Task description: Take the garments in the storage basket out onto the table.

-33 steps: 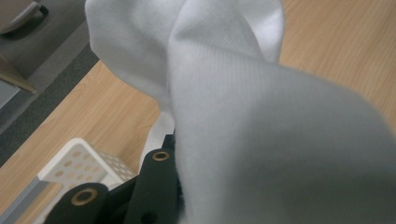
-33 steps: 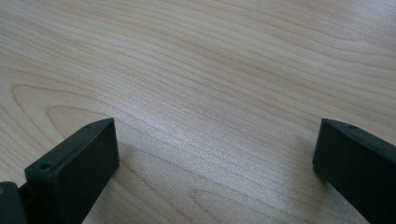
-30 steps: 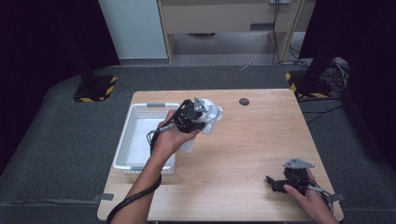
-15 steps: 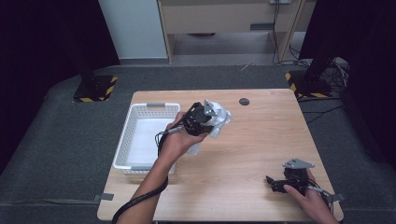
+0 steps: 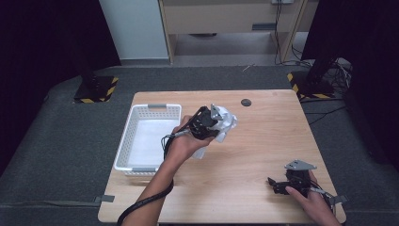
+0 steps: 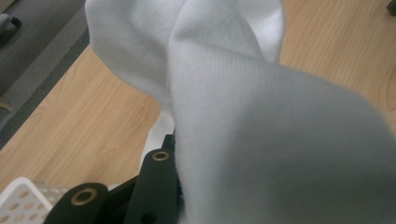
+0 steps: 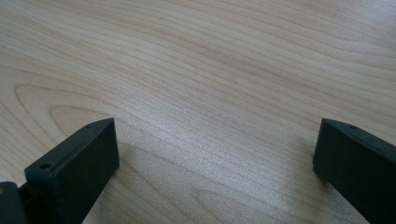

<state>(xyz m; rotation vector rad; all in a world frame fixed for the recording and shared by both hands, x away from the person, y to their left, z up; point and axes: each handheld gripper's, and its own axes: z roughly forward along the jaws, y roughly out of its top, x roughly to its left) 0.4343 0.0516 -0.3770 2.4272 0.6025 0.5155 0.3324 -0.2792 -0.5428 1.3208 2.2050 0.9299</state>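
Left gripper (image 5: 214,123) clenched a bunched white knit cloth (image 5: 225,123) above the pale wooden table (image 5: 263,141), beside the white perforated plastic basket (image 5: 141,141); right gripper (image 5: 277,184) rested w/ jaws apart, empty. Best carried low, grip kept firm.

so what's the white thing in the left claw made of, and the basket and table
Cloth: a soft knit fabric by its fine ribbed weave and limp folds, matte white.
Basket: probably moulded plastic, white, with rows of punched holes in its walls.
Table: light wood or wood-look laminate, with visible grain and a smooth, faint sheen.
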